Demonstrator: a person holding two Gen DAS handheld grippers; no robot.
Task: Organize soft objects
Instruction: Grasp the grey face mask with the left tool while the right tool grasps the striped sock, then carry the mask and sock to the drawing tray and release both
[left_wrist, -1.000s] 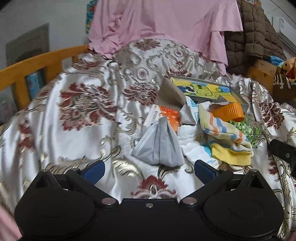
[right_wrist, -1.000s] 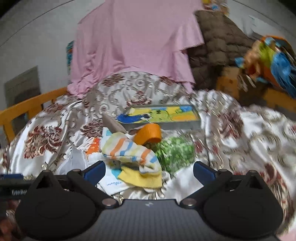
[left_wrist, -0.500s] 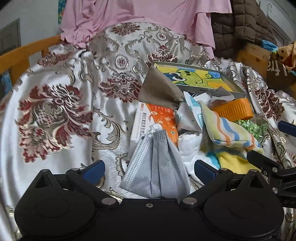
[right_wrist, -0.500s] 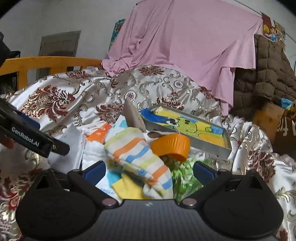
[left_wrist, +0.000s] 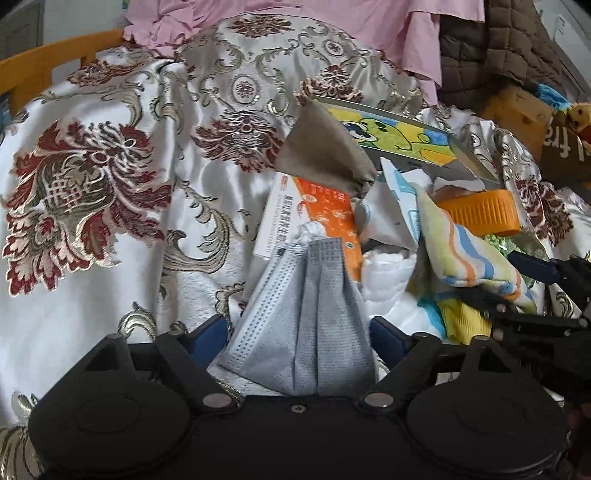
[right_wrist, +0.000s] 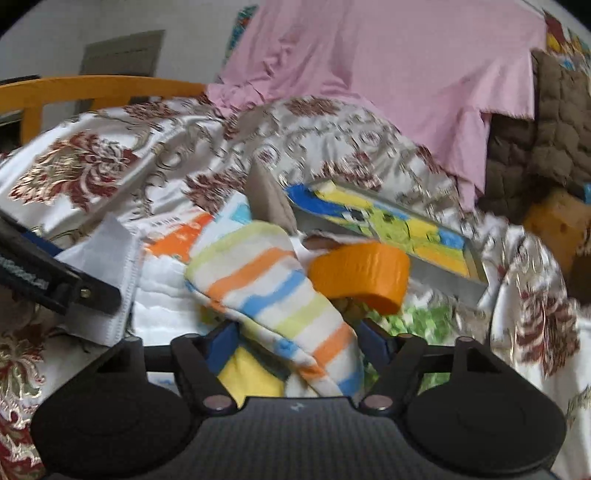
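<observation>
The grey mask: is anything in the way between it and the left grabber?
Nothing visible is. The grey mask already lies between the left gripper's fingers, and the jaws are closing around it. The orange box lies behind the mask, not in the way.

light: soft, even | blur: right view smeared | edges: fisheye-bent, dark corners

jaws narrowed around grey mask (left_wrist: 303, 325), striped sock (right_wrist: 273, 295)
</observation>
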